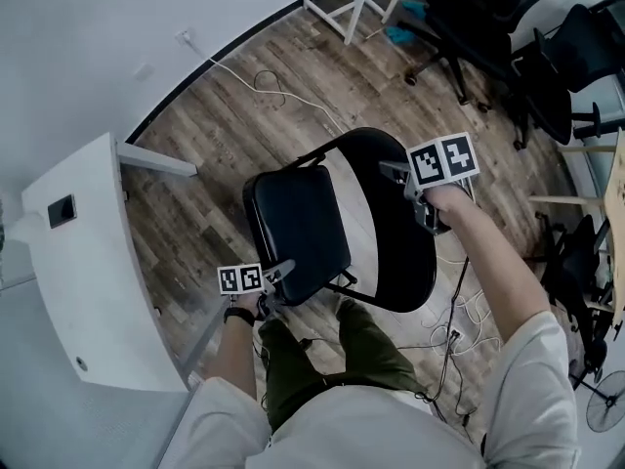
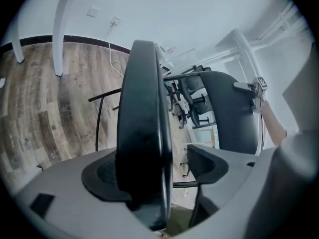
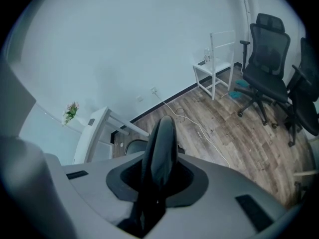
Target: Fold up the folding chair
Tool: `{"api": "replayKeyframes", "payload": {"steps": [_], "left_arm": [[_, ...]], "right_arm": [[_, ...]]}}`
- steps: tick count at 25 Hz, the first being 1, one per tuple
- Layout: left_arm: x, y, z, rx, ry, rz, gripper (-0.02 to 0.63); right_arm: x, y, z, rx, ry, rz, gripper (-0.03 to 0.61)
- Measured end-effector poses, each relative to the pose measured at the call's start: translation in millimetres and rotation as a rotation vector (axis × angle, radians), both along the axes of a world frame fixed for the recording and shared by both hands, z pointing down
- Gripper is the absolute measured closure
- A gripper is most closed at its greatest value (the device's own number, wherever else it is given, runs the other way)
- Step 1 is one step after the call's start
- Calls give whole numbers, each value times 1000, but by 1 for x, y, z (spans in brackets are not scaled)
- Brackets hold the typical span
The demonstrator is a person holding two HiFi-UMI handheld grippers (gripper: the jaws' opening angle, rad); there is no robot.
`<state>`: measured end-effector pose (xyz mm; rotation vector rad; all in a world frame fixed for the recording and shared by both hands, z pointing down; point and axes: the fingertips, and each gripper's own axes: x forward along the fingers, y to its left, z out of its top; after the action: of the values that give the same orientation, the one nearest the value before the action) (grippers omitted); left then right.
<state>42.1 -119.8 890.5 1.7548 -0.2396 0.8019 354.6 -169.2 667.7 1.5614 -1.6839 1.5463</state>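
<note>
The folding chair (image 1: 293, 218) stood on the floor beside the white desk (image 1: 98, 262). The right tool (image 1: 402, 176) pinched the backrest (image 3: 160, 148) narrowly. The left tool (image 1: 281, 270) gaped wide around the seat (image 2: 142, 123), one pad clear of it, so the seat risked slipping out and dropping.

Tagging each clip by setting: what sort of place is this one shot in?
Most likely an office or workroom: black swivel office chairs cluster at the head view's top right, and a white desk stands at the left on wood-look flooring.
</note>
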Motion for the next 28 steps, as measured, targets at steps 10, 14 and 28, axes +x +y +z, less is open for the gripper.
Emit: {"api": "replayKeyframes", "payload": {"steps": [10,14,28], "left_arm": [[100,48,-54,25,-7,53,244],[132,68,-68,29,-11,59,244],[211,129,-93,20,-3,157,236]], "right_arm": [[35,27,-25,-20,13,44,503],[35,32,-34,-32,25,47,506],[20,40,-58,-56,112,49,505]]}}
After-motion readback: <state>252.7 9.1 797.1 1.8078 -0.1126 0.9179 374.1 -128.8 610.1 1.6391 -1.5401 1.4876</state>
